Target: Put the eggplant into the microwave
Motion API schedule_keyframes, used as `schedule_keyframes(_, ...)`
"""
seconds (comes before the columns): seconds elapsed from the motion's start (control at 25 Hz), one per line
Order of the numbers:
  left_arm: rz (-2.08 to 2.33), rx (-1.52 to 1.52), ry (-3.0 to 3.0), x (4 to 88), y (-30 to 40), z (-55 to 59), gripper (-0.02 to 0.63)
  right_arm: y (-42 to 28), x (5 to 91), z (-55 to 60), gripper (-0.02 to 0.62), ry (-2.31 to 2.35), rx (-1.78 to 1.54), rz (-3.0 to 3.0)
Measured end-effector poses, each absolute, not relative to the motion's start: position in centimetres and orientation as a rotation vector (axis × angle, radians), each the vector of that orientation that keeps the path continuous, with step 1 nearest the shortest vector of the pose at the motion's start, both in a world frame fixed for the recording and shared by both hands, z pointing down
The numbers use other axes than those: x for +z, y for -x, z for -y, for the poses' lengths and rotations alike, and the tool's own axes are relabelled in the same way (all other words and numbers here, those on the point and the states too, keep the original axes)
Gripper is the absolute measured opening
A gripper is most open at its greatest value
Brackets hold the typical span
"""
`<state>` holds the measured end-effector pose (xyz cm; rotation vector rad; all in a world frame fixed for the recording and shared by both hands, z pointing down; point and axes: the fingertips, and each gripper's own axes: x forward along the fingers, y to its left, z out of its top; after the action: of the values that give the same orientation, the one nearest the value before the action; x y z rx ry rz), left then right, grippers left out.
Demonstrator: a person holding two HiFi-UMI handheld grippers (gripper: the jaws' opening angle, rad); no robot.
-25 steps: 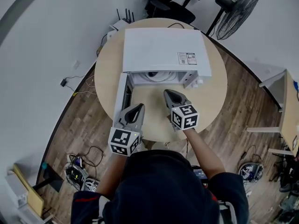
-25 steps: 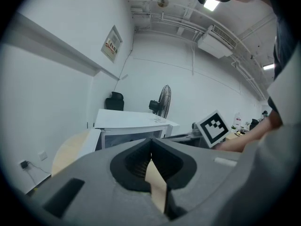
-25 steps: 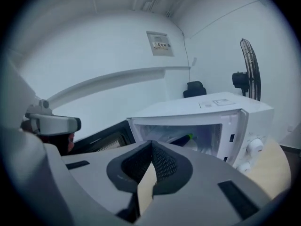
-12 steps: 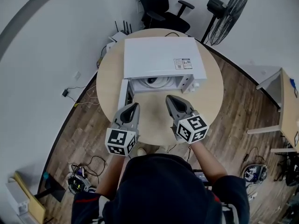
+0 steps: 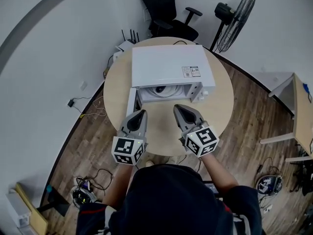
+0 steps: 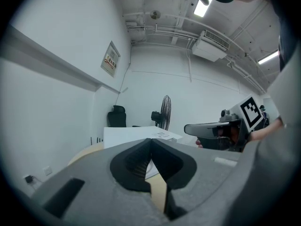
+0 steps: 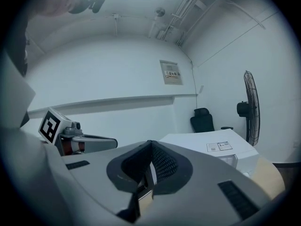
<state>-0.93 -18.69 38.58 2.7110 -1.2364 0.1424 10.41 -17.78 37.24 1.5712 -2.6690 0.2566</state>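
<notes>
A white microwave [image 5: 166,65] stands on the round wooden table [image 5: 220,102], its door [image 5: 131,99] swung open to the left. A pale turntable plate [image 5: 159,88] shows inside, and I cannot make out an eggplant in any view. My left gripper [image 5: 141,113] hovers in front of the open door, shut and empty. My right gripper [image 5: 177,107] is beside it, before the opening, also shut and empty. In the left gripper view the shut jaws [image 6: 150,140] point at the microwave [image 6: 136,134]. The right gripper view shows shut jaws [image 7: 150,142] and the microwave [image 7: 211,142] beyond them.
A black office chair [image 5: 168,9] and a standing fan [image 5: 239,13] are behind the table. A router [image 5: 128,38] sits at the table's far left edge. Cables lie on the wood floor [image 5: 88,185]. A desk corner [image 5: 301,116] is at the right.
Both grippers have risen, the right one more, and stay shut in front of the microwave. The head view has shifted, so the table sits a little lower in it.
</notes>
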Motion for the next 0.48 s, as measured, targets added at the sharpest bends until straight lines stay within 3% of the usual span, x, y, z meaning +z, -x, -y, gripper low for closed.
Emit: schedule_keyframes(0.48,1.246,0.123,-2.708,38.35,0.78,18.53,0.017,-10.71,37.08,18.11,0.011,-1.583,0.255,2.675)
